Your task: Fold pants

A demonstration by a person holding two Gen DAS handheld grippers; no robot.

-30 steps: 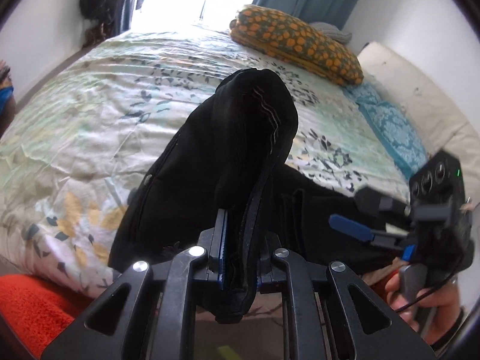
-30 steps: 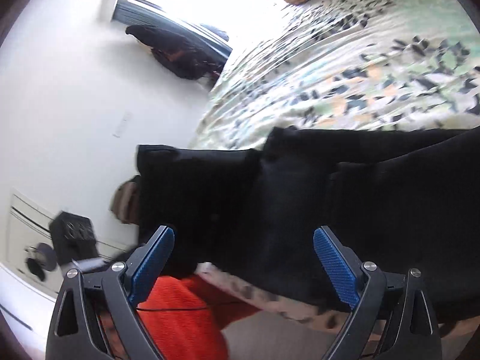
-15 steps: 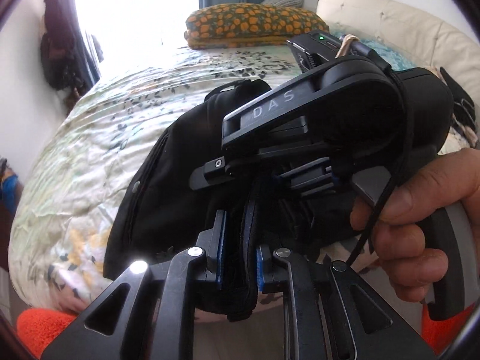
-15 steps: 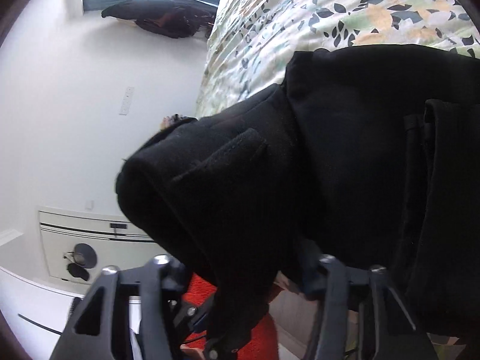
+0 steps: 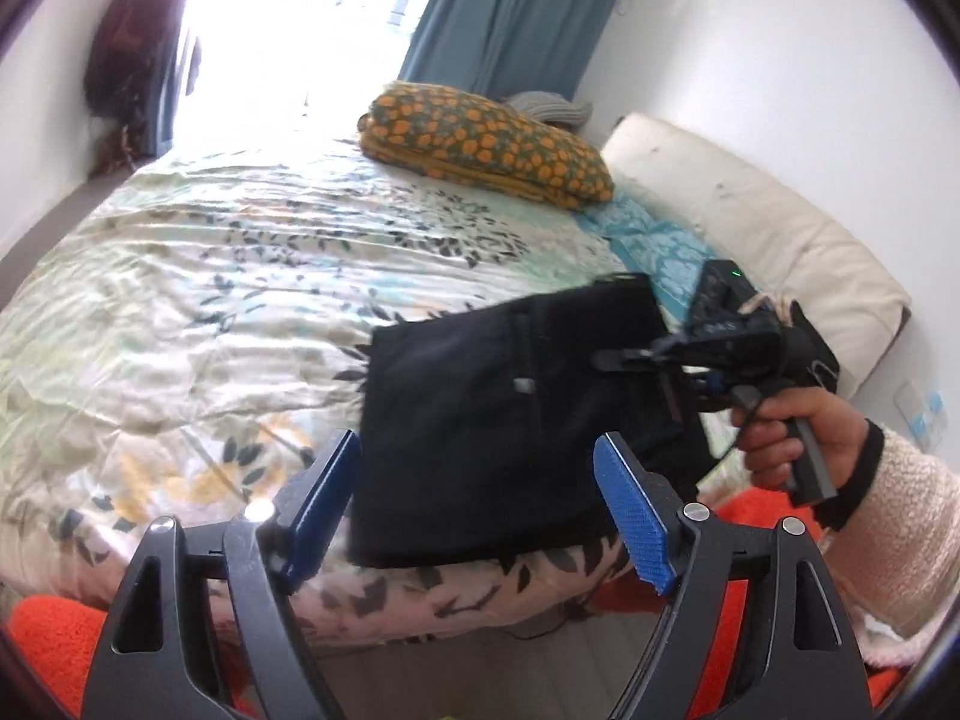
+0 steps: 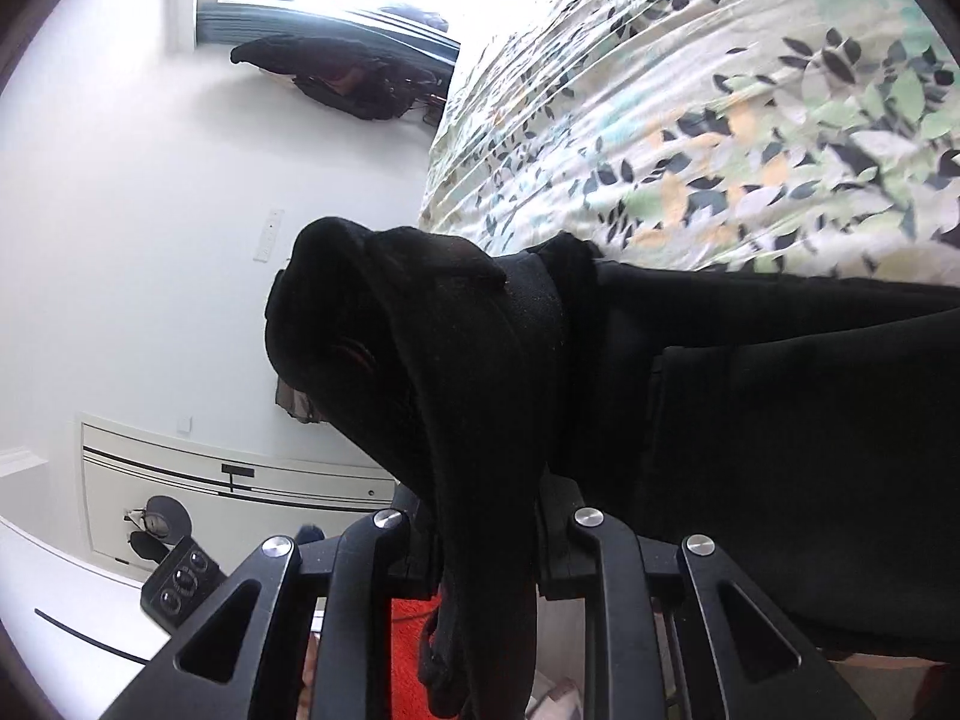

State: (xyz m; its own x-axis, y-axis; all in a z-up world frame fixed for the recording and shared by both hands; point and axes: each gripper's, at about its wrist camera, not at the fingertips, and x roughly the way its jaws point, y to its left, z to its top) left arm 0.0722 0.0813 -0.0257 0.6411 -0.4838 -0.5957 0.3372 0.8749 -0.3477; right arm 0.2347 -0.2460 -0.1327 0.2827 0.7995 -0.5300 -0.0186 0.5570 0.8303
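Note:
The black pants (image 5: 498, 414) lie folded at the near edge of the bed, in the left wrist view. My left gripper (image 5: 480, 507) is open and empty, just in front of the fold's near edge. My right gripper (image 5: 672, 390) is at the fold's right side, held by a hand. In the right wrist view it (image 6: 480, 552) is shut on a bunched edge of the pants (image 6: 456, 372), which drapes over and hides its fingertips.
The bed has a leaf-print cover (image 5: 240, 276). An orange-spotted pillow (image 5: 486, 147) and a cream cushion (image 5: 756, 240) lie at the far end. An orange rug (image 5: 42, 630) is on the floor by the bed. A white wall and cabinet (image 6: 210, 492) stand at left.
My left gripper has let go of the pants, opened and drawn back. My right gripper has closed on the pants' edge and now holds it at the fold's right side.

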